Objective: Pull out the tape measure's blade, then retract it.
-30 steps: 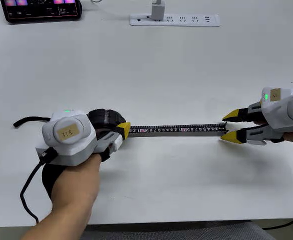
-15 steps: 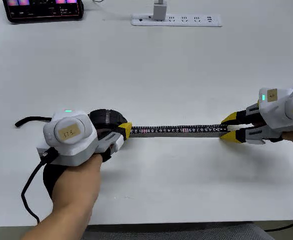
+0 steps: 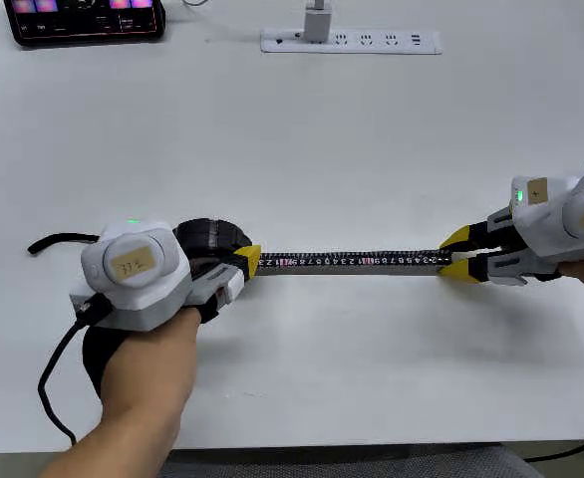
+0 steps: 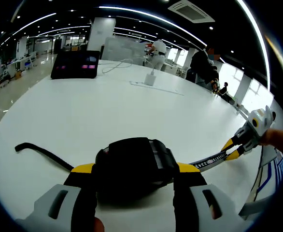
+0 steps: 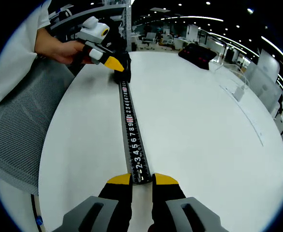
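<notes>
The black tape measure case lies on the white table at the left, with my left gripper shut on it. In the left gripper view the case sits between the yellow-tipped jaws of the left gripper. Its dark blade runs right across the table to my right gripper, which is shut on the blade's end. Seen from the right gripper, the numbered blade stretches away to the case. The case's black strap trails off to the left.
A white power strip with a plugged-in charger lies at the far edge. A dark tablet stands at the back left. A black cable hangs off the table's front edge near the left hand.
The right gripper's jaws stood apart around the blade's end a second ago and have closed onto it. The left gripper and the case have stayed in place.
</notes>
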Action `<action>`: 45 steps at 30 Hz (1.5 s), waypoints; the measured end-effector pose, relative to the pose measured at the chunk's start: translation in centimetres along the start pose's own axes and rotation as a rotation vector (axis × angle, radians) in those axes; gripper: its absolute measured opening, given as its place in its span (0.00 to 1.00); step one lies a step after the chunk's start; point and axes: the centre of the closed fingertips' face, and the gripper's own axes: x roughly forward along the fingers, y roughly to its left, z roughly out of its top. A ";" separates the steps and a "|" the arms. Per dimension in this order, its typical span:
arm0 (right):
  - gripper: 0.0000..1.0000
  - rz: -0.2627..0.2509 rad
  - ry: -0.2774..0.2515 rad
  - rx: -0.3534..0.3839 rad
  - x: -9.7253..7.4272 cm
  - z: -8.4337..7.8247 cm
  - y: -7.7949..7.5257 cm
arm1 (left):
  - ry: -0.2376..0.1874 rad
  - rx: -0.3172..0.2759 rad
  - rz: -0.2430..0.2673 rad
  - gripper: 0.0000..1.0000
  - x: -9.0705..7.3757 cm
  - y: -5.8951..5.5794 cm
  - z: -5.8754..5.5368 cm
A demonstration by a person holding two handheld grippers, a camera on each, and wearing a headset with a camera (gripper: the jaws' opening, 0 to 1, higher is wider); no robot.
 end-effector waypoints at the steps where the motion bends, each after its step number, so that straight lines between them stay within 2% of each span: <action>1: 0.11 0.000 0.000 0.001 0.0 0.0 0.0 | 0.000 0.000 0.000 0.60 0.0 0.0 0.0; 6: 0.11 -0.001 0.001 -0.002 0.0 0.0 0.0 | -0.006 -0.022 -0.007 0.60 -0.1 0.0 0.1; 35: 0.10 0.004 0.003 -0.038 0.1 0.0 -0.1 | 0.026 0.006 -0.011 0.56 0.0 -0.1 0.0; 45: 0.10 0.005 0.007 -0.040 0.1 0.2 -0.2 | 0.029 -0.002 -0.016 0.57 -0.1 -0.1 0.0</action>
